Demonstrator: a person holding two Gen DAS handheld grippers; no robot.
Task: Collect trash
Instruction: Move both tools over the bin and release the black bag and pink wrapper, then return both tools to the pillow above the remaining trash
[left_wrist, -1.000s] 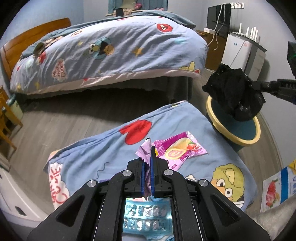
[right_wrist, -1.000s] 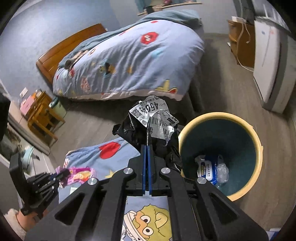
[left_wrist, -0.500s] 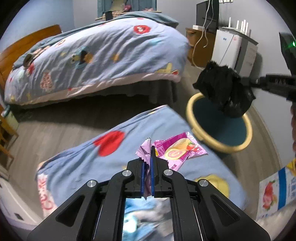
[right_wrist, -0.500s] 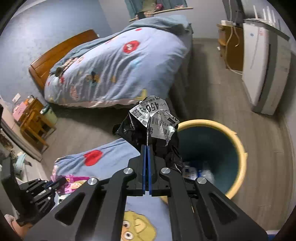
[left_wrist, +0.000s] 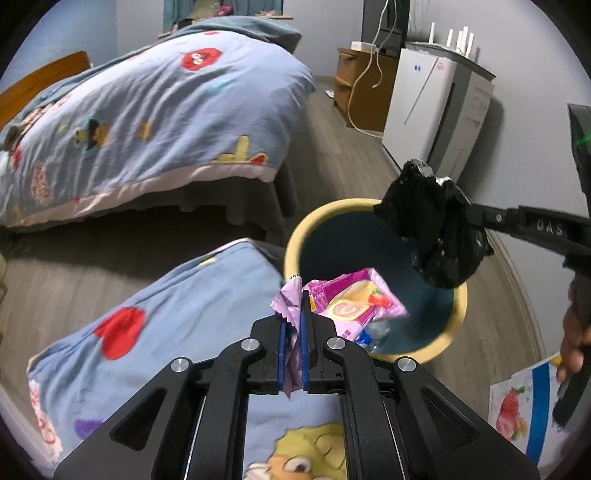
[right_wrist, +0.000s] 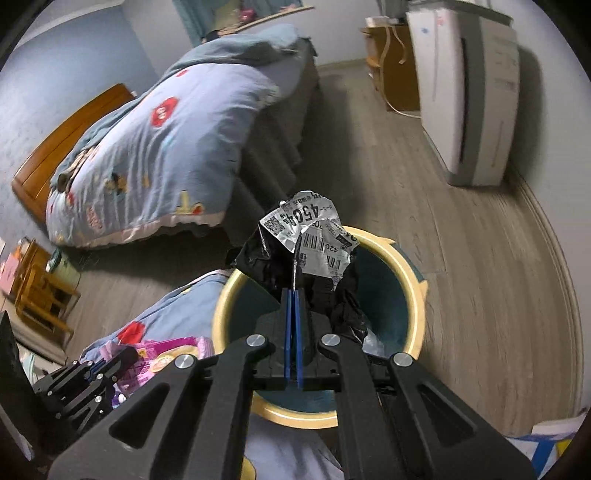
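My left gripper (left_wrist: 293, 295) is shut on a pink snack wrapper (left_wrist: 354, 302), whose far end hangs over the near rim of the yellow-rimmed teal bin (left_wrist: 458, 317). My right gripper (right_wrist: 297, 251) is shut on a crumpled black plastic bag with a white shipping label (right_wrist: 310, 229), held above the mouth of the bin (right_wrist: 415, 306). In the left wrist view the black bag (left_wrist: 432, 229) hangs over the bin's far right rim. The left gripper (right_wrist: 110, 369) with the pink wrapper (right_wrist: 166, 350) shows at the lower left of the right wrist view. Trash lies at the bin's bottom.
A blue cartoon-print cover (left_wrist: 147, 332) lies under and left of the bin. A bed with a matching quilt (left_wrist: 147, 110) stands behind. A white appliance (left_wrist: 436, 110) and wooden cabinet (left_wrist: 365, 96) line the right wall. A printed bag (left_wrist: 524, 406) lies at lower right.
Both grippers have moved toward the bin. The pink wrapper has gone from over the blue cover to over the bin's rim, and the black bag now hangs over the bin's opening.
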